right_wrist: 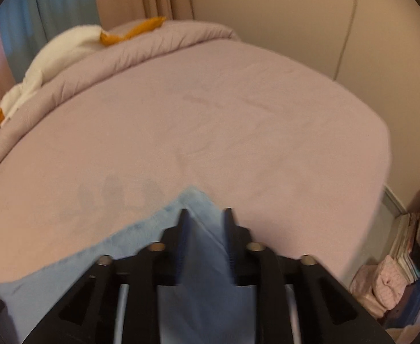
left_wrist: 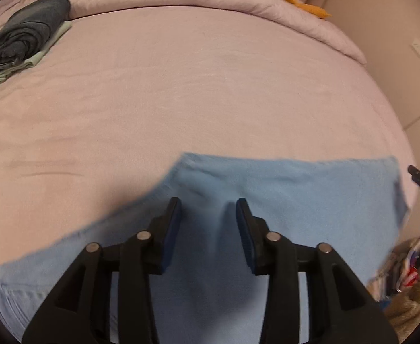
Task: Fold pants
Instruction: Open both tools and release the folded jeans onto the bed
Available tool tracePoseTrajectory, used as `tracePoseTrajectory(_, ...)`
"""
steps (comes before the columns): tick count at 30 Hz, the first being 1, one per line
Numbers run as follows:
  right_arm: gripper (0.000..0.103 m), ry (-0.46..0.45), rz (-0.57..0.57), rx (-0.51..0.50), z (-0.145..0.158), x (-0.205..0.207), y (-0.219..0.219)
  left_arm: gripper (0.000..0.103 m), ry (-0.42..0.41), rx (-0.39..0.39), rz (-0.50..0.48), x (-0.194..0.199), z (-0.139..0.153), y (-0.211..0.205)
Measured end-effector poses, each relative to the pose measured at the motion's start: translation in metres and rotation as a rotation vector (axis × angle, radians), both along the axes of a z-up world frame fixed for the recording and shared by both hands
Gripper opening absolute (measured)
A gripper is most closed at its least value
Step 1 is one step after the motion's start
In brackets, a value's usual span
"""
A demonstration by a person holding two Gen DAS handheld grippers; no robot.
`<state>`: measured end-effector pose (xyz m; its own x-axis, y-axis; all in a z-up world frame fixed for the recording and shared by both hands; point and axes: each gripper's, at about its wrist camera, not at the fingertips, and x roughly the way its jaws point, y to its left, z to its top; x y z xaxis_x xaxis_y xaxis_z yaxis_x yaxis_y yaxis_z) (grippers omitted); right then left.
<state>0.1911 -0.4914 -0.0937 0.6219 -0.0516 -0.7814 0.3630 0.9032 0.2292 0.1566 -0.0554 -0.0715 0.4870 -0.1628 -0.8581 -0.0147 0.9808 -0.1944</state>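
While the light blue pants (left_wrist: 281,200) lie flat along the near edge of the bed (left_wrist: 210,86), the left gripper (left_wrist: 208,215) hangs over their middle with its jaws well apart and nothing between them. Their long axis runs left to right under both tools. At the right end, the right gripper (right_wrist: 204,229) has a corner of the pants (right_wrist: 198,203) between its jaws, which stand partly open; whether they pinch the cloth I cannot tell. Judging by this, the right hand is nearer an edge to lift.
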Motion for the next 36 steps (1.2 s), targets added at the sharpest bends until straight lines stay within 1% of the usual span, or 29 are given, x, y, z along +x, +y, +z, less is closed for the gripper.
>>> tracePoseTrajectory(1, 0.051, -0.015, -0.022, 0.002, 0.002, -0.012, -0.005, 0.046, -0.013, -0.039, -0.017, -0.007, 0.006, -0.001)
tracePoseTrajectory(2, 0.057, -0.028, -0.045, 0.010, 0.003, -0.023, -0.011, 0.052, -0.024, -0.070, -0.031, -0.013, 0.010, -0.003)
tracePoseTrajectory(3, 0.057, -0.038, -0.063, 0.029, 0.002, -0.035, -0.018, 0.055, -0.027, -0.086, -0.045, -0.018, 0.012, -0.005)
tracePoseTrajectory(5, 0.057, -0.031, -0.087, 0.089, -0.006, -0.053, -0.029, 0.055, -0.018, -0.115, -0.084, -0.028, 0.015, -0.011)
tracePoseTrajectory(7, 0.057, -0.016, -0.088, 0.143, -0.019, -0.064, -0.035, 0.055, -0.003, -0.143, -0.100, -0.034, 0.014, -0.016)
tracePoseTrajectory(9, 0.050, 0.009, -0.076, 0.153, -0.031, -0.068, -0.034, 0.055, 0.017, -0.155, -0.112, -0.038, 0.011, -0.021)
tracePoseTrajectory(10, 0.043, 0.026, -0.070, 0.150, -0.036, -0.070, -0.032, 0.055, 0.022, -0.155, -0.117, -0.040, 0.009, -0.023)
tracePoseTrajectory(11, 0.040, 0.042, -0.064, 0.153, -0.041, -0.071, -0.030, 0.055, 0.027, -0.152, -0.117, -0.041, 0.006, -0.025)
tracePoseTrajectory(13, 0.040, 0.055, -0.058, 0.181, -0.051, -0.067, -0.029, 0.055, 0.048, -0.136, -0.112, -0.042, 0.000, -0.027)
tracePoseTrajectory(15, 0.040, 0.046, -0.075, 0.187, -0.057, -0.065, -0.031, 0.055, 0.067, -0.136, -0.110, -0.043, -0.006, -0.027)
tracePoseTrajectory(16, 0.038, 0.037, -0.086, 0.180, -0.056, -0.065, -0.032, 0.055, 0.078, -0.138, -0.111, -0.044, -0.009, -0.027)
tracePoseTrajectory(17, 0.017, 0.032, -0.096, 0.158, -0.054, -0.064, -0.032, 0.055, 0.083, -0.138, -0.111, -0.044, -0.010, -0.028)
tracePoseTrajectory(18, 0.008, 0.031, -0.107, 0.127, -0.051, -0.064, -0.031, 0.055, 0.085, -0.136, -0.111, -0.045, -0.011, -0.028)
tracePoseTrajectory(21, 0.008, 0.004, -0.115, 0.079, -0.039, -0.071, -0.027, 0.055, 0.078, -0.131, -0.113, -0.046, -0.008, -0.029)
tracePoseTrajectory(25, 0.007, -0.065, -0.148, 0.089, -0.025, -0.087, -0.033, 0.057, 0.071, -0.145, -0.126, -0.049, -0.007, -0.026)
tracePoseTrajectory(26, 0.007, -0.062, -0.151, 0.086, -0.027, -0.087, -0.034, 0.057, 0.076, -0.145, -0.128, -0.048, -0.009, -0.027)
tracePoseTrajectory(28, 0.007, -0.022, -0.157, 0.081, -0.038, -0.078, -0.034, 0.057, 0.092, -0.143, -0.126, -0.046, -0.015, -0.027)
tracePoseTrajectory(30, 0.006, 0.034, -0.148, 0.096, -0.058, -0.069, -0.035, 0.057, 0.094, -0.139, -0.126, -0.045, -0.020, -0.028)
tracePoseTrajectory(31, 0.007, 0.034, -0.143, 0.103, -0.065, -0.068, -0.034, 0.057, 0.093, -0.138, -0.128, -0.044, -0.020, -0.027)
tracePoseTrajectory(33, 0.007, 0.012, -0.134, 0.103, -0.063, -0.072, -0.036, 0.057, 0.092, -0.138, -0.129, -0.043, -0.020, -0.028)
tracePoseTrajectory(34, 0.012, 0.012, -0.138, 0.120, -0.062, -0.075, -0.038, 0.057, 0.093, -0.138, -0.127, -0.042, -0.020, -0.029)
tracePoseTrajectory(35, 0.025, 0.015, -0.151, 0.147, -0.061, -0.077, -0.042, 0.057, 0.094, -0.140, -0.124, -0.043, -0.020, -0.028)
tracePoseTrajectory(36, 0.034, 0.017, -0.170, 0.185, -0.061, -0.081, -0.046, 0.058, 0.095, -0.141, -0.121, -0.044, -0.019, -0.026)
